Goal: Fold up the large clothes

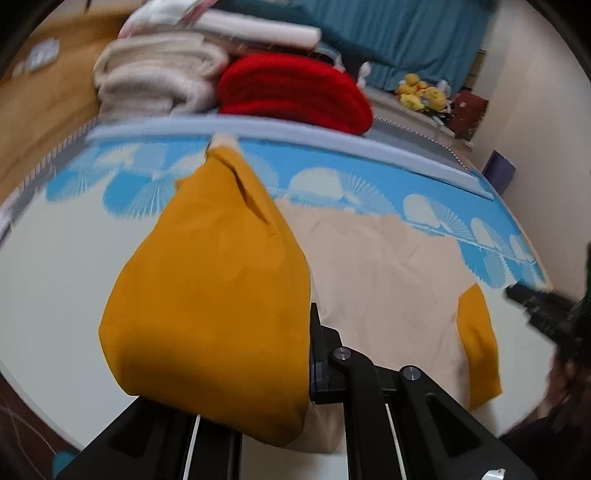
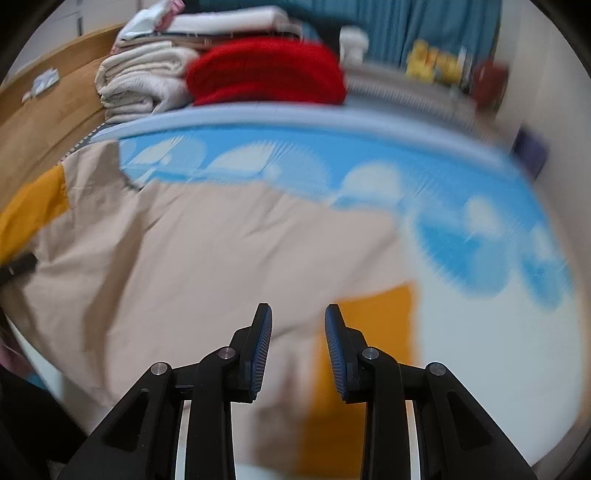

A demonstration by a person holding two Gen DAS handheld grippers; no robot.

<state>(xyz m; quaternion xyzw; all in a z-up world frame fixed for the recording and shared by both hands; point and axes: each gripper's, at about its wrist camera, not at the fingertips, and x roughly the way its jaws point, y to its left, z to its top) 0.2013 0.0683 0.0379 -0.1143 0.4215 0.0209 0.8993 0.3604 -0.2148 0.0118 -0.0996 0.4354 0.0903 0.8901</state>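
A large garment with a beige body (image 1: 376, 273) and mustard sleeves lies spread on the bed. My left gripper (image 1: 306, 332) is shut on one mustard sleeve (image 1: 207, 295). That sleeve is lifted off the bed and drapes over the left finger, hiding it. The other mustard sleeve (image 1: 476, 343) lies flat at the right. My right gripper (image 2: 298, 325) hangs open above the beige body (image 2: 184, 258), just left of a mustard sleeve (image 2: 373, 343), with nothing between its fingers. It also shows as a dark shape, the right gripper (image 1: 539, 310), at the edge of the left wrist view.
The bed sheet (image 1: 332, 166) is white with a blue fan pattern. Behind it sit folded cream blankets (image 1: 155, 74) and a red folded blanket (image 1: 295, 96). A wooden headboard (image 1: 44, 103) stands left, a teal curtain (image 1: 399, 33) behind, yellow plush toys (image 1: 421, 92) at the back right.
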